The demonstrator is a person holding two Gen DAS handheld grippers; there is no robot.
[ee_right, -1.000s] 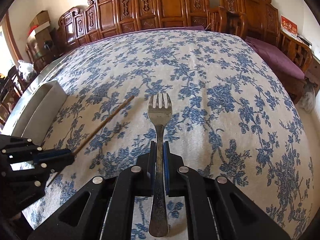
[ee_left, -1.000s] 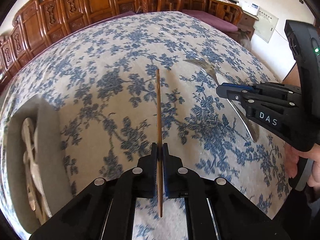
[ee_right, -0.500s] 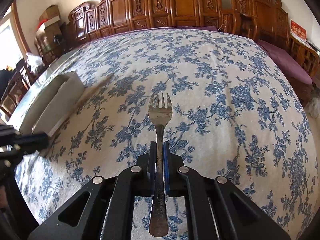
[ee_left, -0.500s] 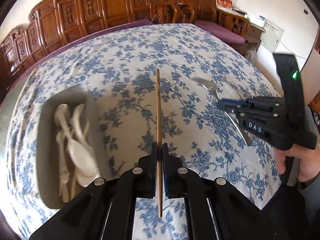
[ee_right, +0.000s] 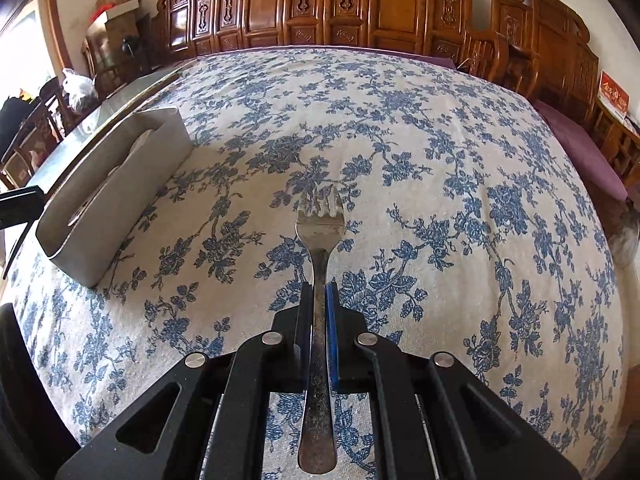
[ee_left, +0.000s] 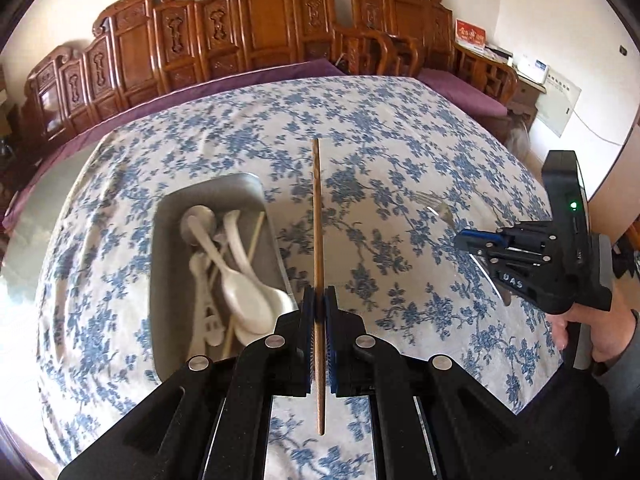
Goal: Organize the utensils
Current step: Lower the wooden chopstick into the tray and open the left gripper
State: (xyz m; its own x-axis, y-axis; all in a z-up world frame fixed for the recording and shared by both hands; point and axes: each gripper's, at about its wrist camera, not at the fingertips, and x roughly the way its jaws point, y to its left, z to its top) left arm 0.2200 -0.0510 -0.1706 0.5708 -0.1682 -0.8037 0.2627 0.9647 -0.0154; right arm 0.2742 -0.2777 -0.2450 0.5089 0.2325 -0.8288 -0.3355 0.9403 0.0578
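My left gripper [ee_left: 319, 300] is shut on a brown wooden chopstick [ee_left: 317, 216] that points away over the floral tablecloth. Just left of it stands a grey metal bin [ee_left: 212, 196] holding several white spoons [ee_left: 240, 292] and a pale chopstick. My right gripper [ee_right: 319, 296] is shut on a metal fork [ee_right: 320, 224], tines forward, above the cloth. In the left wrist view that right gripper [ee_left: 464, 240] shows at the right edge with the blurred fork [ee_left: 440, 208]. In the right wrist view the bin [ee_right: 112, 188] sits at the left.
A blue-flowered tablecloth [ee_right: 440, 184] covers the big table. Carved wooden chairs [ee_left: 256, 28] line the far side, with purple cushions [ee_right: 576, 148] at the right. A person's hand [ee_left: 600, 336] holds the right gripper's handle.
My left gripper has risen and swung left with the chopstick, bringing the bin fully into its view. The right gripper drifted left with the fork, so the bin looms larger there.
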